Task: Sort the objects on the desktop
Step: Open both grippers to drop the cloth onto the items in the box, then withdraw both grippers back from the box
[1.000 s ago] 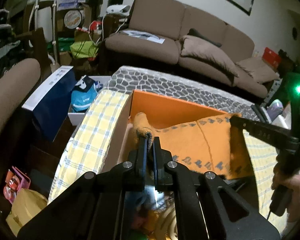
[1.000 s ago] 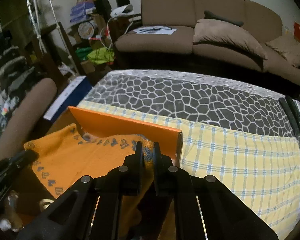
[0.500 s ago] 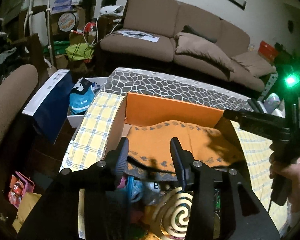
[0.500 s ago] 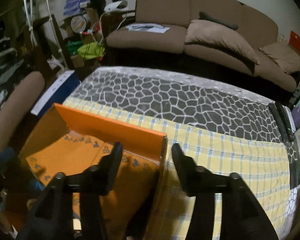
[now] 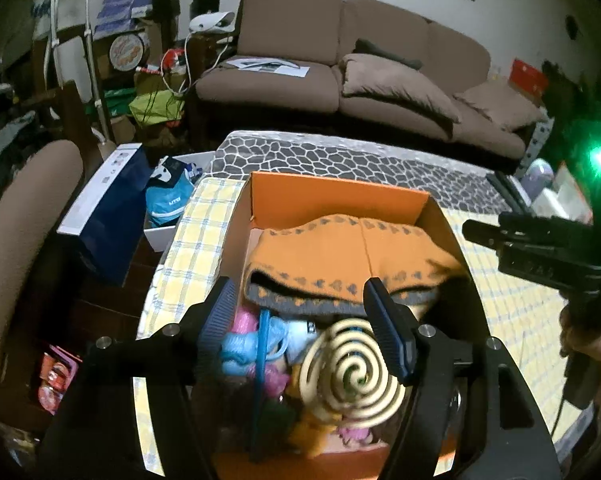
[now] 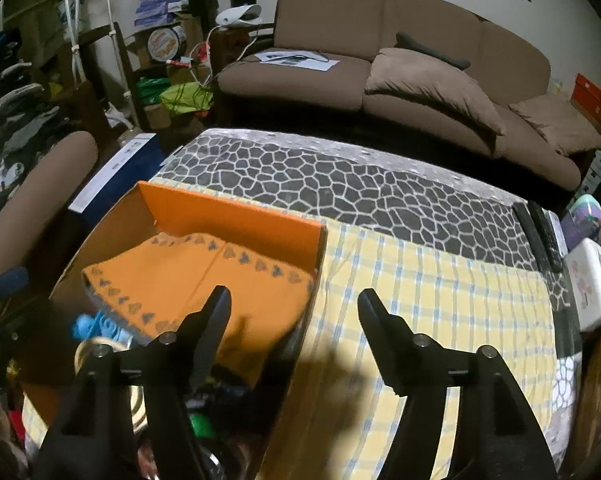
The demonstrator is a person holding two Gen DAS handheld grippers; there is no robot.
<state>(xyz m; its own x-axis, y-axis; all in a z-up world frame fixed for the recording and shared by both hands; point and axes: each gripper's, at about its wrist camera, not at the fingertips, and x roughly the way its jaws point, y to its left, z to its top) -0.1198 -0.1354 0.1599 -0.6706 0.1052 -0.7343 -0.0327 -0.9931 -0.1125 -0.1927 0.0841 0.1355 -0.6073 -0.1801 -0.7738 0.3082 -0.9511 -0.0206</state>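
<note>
The sofa (image 5: 380, 64) spans the far wall. In front of it stands the table (image 6: 340, 176), covered by a grey pebble-pattern mat with a yellow check cloth (image 6: 440, 300) over the near part.

The box (image 5: 340, 196), orange inside, sits on the check cloth at the table's left end. Its long axis runs from the cameras toward the sofa, open side up.

The scarf (image 5: 340, 256), orange with a grey heart border, lies folded in the far half of the box. Its long axis runs crosswise, from one side wall to the other, with the grey hem facing the cameras. It rests on the other contents: a cream spiral coil (image 5: 356, 376), a blue strip (image 5: 262, 360), and pale blue and pink items too blurred to identify.

Left gripper (image 5: 300, 312): fingers apart and opening, with nothing pressed between them. It hovers above the near half of the box, over the coil.

Right gripper (image 6: 292, 312): fingers apart and opening, with nothing pressed between them. It hovers above the right wall of the box. In the left wrist view it appears at the right edge with a green lamp lit, and the hand (image 5: 592, 344) holds its handle.

Change from one second ago: each pair of fingers was then clamped on an edge of the scarf, which hung stretched between them above the box. The scarf is now released and lies in the box, and both grippers stand higher and farther back.
</note>
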